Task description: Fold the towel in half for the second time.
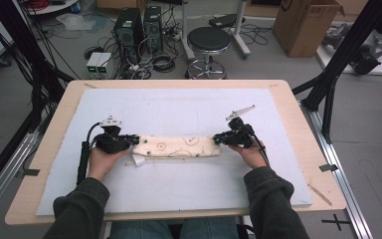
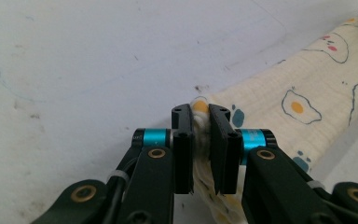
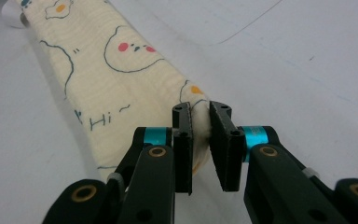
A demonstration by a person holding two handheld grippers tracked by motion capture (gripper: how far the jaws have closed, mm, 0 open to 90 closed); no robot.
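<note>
A cream cloth (image 1: 175,147) printed with fried eggs and bear faces lies folded into a long narrow strip across the middle of the white mat (image 1: 179,109). My left gripper (image 1: 127,141) is shut on the strip's left end; in the left gripper view the cloth (image 2: 284,107) is bunched between the pads (image 2: 185,149). My right gripper (image 1: 221,138) is shut on the strip's right end, with a fold of the cloth (image 3: 116,74) pinched between its pads (image 3: 183,154). A small white tag (image 1: 138,160) sticks out below the strip's left end.
The mat covers most of a light wooden table (image 1: 298,124). A wooden stick (image 1: 320,194) lies near the table's right front corner. Beyond the table stand a black stool (image 1: 208,42), computer towers (image 1: 129,30) and a cardboard box (image 1: 303,25).
</note>
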